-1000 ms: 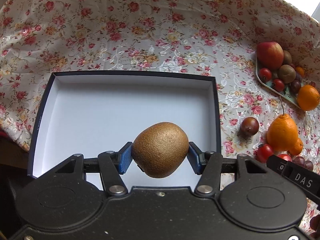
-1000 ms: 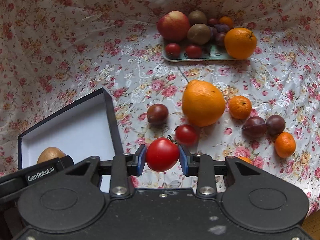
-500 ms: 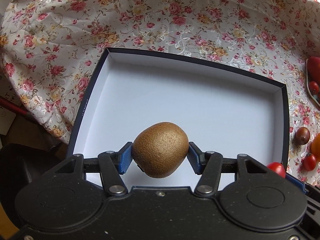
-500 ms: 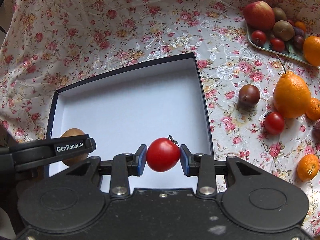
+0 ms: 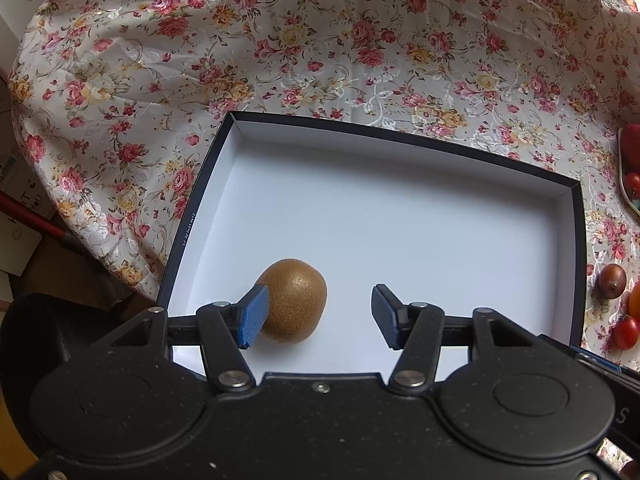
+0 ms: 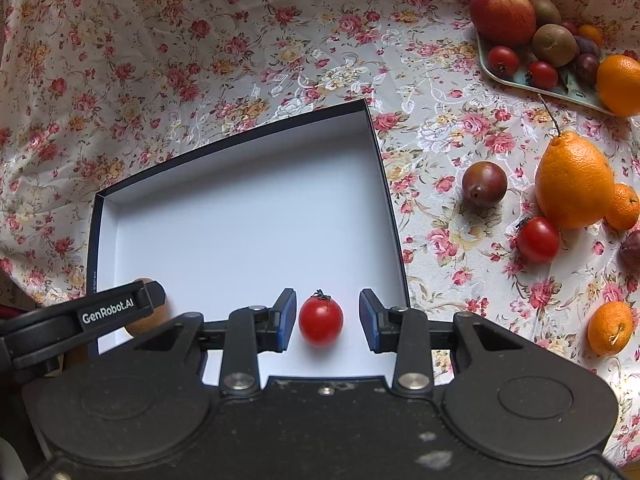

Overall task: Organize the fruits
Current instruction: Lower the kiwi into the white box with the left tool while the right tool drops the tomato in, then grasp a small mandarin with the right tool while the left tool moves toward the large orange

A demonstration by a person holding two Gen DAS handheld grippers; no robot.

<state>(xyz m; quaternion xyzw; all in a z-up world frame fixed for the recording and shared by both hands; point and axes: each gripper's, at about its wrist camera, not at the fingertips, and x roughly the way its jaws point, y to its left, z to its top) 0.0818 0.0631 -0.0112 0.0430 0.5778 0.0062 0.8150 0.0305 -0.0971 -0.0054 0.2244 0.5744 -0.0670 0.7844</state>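
Left tool: the left tool (image 5: 316, 316) stands with its jaws apart and grips nothing; the left pad touches, or nearly touches, the kiwi (image 5: 294, 306), and the right pad is well clear of it.
Right tool: the right tool (image 6: 327, 320) is also spread apart, with a gap on each side of the small tomato (image 6: 321, 320).
Kiwi: it lies on the white floor of the box (image 5: 400, 136), near the box's near-left corner.
Tomato: it sits on the box floor near the near-right corner, stem end up.
Box: a shallow dark-rimmed box on the flowered tabletop (image 6: 200, 60), toward the tabletop's left edge (the rest of its floor looks bare).
Fruits left outside: a plum (image 6: 484, 182), a big orange (image 6: 574, 186), another tomato (image 6: 538, 239) and mandarins lie loose to the right of the box; a tray (image 6: 520, 82) near the far-right corner holds an apple (image 6: 502, 14) and other fruits.
Risk with the kiwi: I judge that if the left tool pulls back sideways, its pad can push the kiwi, which is round and will roll.
Risk with the tomato: a tilted retreat can knock it, and it can run across the smooth floor.
Risk with the box: it is light, I think, so a finger catching the low near wall can shift or tip it.
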